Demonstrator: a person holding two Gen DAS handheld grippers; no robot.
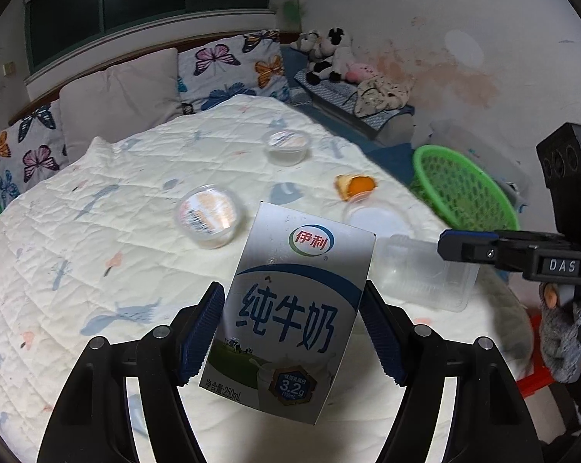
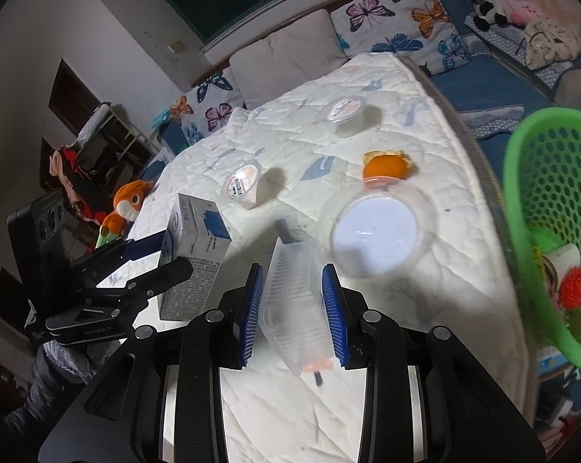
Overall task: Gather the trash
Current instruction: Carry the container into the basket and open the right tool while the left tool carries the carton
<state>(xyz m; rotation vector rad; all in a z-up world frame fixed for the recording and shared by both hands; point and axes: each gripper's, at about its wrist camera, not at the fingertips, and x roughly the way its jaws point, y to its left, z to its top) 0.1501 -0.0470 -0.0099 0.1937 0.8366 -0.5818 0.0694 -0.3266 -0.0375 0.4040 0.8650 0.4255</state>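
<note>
My left gripper (image 1: 290,332) is shut on a blue-and-white milk carton (image 1: 290,308), held above the white quilted bed (image 1: 78,250). The same carton (image 2: 194,239) shows at the left of the right wrist view. My right gripper (image 2: 292,308) is shut on a clear ribbed plastic box (image 2: 290,308), which also appears at the right of the left wrist view (image 1: 421,274). On the quilt lie two sealed jelly cups (image 1: 209,216) (image 1: 286,146), an orange-filled wrapper (image 1: 354,187) and a clear round lid (image 2: 379,235). A green mesh basket (image 2: 552,200) stands beside the bed at the right.
Butterfly pillows (image 1: 232,65) and plain cushions line the headboard under a dark window. Plush toys (image 1: 329,54) sit on a blue side bed. The basket holds some trash and a red ball (image 2: 571,289). An orange plush (image 2: 128,204) lies left of the bed.
</note>
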